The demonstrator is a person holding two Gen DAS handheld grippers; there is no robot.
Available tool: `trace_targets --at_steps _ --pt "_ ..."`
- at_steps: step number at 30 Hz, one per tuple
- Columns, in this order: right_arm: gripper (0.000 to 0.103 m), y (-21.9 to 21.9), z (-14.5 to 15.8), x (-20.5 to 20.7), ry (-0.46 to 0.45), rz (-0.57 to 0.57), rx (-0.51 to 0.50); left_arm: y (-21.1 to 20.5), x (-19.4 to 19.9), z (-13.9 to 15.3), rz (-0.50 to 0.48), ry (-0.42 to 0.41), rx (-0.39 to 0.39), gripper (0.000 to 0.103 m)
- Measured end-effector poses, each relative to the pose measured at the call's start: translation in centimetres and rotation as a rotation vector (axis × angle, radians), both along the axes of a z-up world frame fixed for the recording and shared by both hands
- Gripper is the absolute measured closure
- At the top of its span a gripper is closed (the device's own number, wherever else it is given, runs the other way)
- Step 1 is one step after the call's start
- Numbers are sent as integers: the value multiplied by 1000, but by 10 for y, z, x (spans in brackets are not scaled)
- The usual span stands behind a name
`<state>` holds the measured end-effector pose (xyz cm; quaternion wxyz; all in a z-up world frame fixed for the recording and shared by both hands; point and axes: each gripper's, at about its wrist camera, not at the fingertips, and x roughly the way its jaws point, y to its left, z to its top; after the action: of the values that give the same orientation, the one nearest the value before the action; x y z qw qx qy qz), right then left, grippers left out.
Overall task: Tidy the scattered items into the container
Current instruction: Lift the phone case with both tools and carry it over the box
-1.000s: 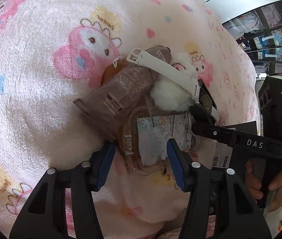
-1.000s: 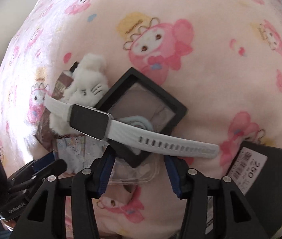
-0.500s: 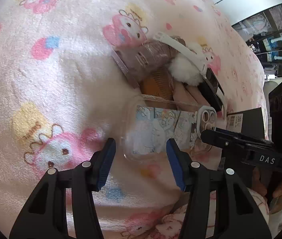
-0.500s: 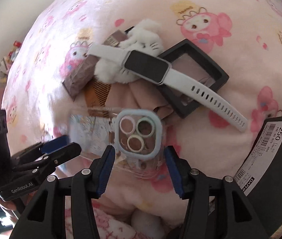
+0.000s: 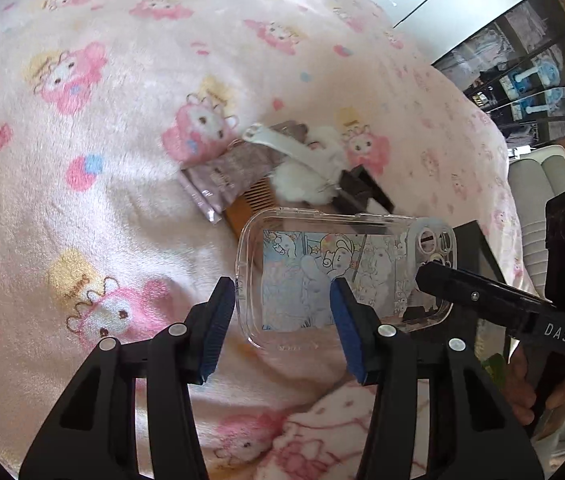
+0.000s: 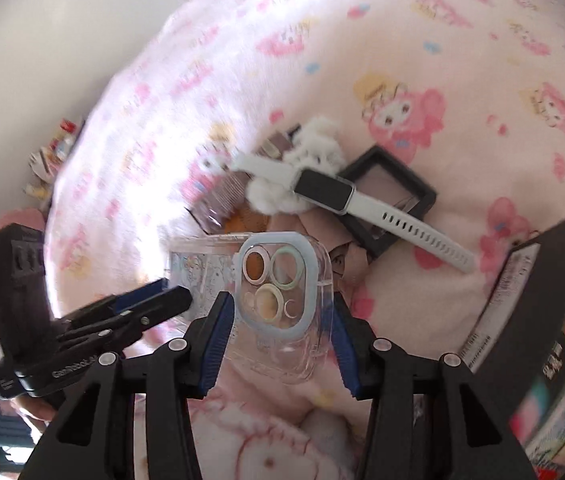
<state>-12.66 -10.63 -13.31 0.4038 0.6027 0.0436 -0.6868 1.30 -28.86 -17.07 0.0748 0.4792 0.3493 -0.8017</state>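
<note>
Phone case (image 5: 334, 276), "DAS" on right tool (image 5: 434, 276), "250" label (image 6: 510, 276) on black box (image 6: 542, 292)

Glossy clear plastic phone case (image 5: 338, 276), fluffy pink fleece blanket (image 5: 122, 92), smooth matt white watch strap (image 6: 422, 232).

The left gripper (image 5: 283, 298) is pointed steeply downward, its jaws closing, with a clear phone case (image 5: 322, 276) gripped between the blue pads. The right gripper (image 6: 282, 316) is angled likewise, jaws closing on the case's other end. A hand (image 5: 538, 384) is seen wrapped around the right gripper's handle.
</note>
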Motion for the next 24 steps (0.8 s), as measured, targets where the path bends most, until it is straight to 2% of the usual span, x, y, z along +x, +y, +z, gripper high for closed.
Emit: trace_targets --at_steps 3,6,10,13,15,21,24 --pt "60 22 34 17 53 -51 -70 24 -17 35 -50 59 -25 58" --pt "60 56 58 22 95 -90 -110 57 -22 65 -145 111 -14 59" --pt "60 118 82 22 137 -186 -124 128 -59 85 -298 142 -17 58" --pt "60 167 95 28 171 -247 -120 174 -83 85 -387 137 28 59" --pt "60 193 83 20 183 -295 -106 207 -97 84 -457 122 46 59" --pt "60 275 63 -2 178 -434 -33 302 -168 61 -676 14 -3 58" --pt "60 308 51 -19 171 -489 -2 337 -199 49 -747 -36 1 58"
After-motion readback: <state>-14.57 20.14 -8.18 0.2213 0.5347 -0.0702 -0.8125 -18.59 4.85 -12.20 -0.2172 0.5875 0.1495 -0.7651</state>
